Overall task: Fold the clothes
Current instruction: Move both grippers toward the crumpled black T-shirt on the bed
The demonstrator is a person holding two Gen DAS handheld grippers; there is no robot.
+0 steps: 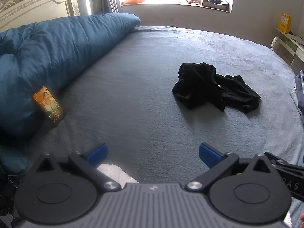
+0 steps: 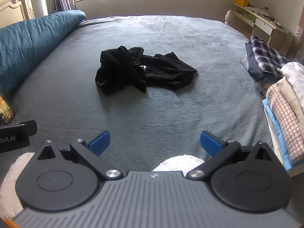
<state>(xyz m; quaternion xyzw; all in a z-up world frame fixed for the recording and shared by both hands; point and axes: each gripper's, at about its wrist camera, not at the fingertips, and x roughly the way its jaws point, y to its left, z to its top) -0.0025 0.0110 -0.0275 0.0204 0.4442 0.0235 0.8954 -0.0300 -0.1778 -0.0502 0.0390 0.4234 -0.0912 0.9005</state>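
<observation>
A crumpled black garment (image 1: 214, 88) lies in a heap on the grey bed sheet (image 1: 144, 87); it also shows in the right wrist view (image 2: 140, 71) near the middle of the bed (image 2: 171, 114). My left gripper (image 1: 153, 154) is open and empty, well short of the garment and to its left. My right gripper (image 2: 154, 142) is open and empty, well short of the garment, over the near part of the bed. Both have blue fingertips.
A rolled blue duvet (image 1: 49, 57) runs along the left side, with a lit phone (image 1: 49, 106) leaning on it. Stacks of folded clothes (image 2: 281, 87) sit at the right edge. White fluffy fabric (image 2: 178, 162) lies under the grippers. A desk (image 2: 264, 21) stands beyond.
</observation>
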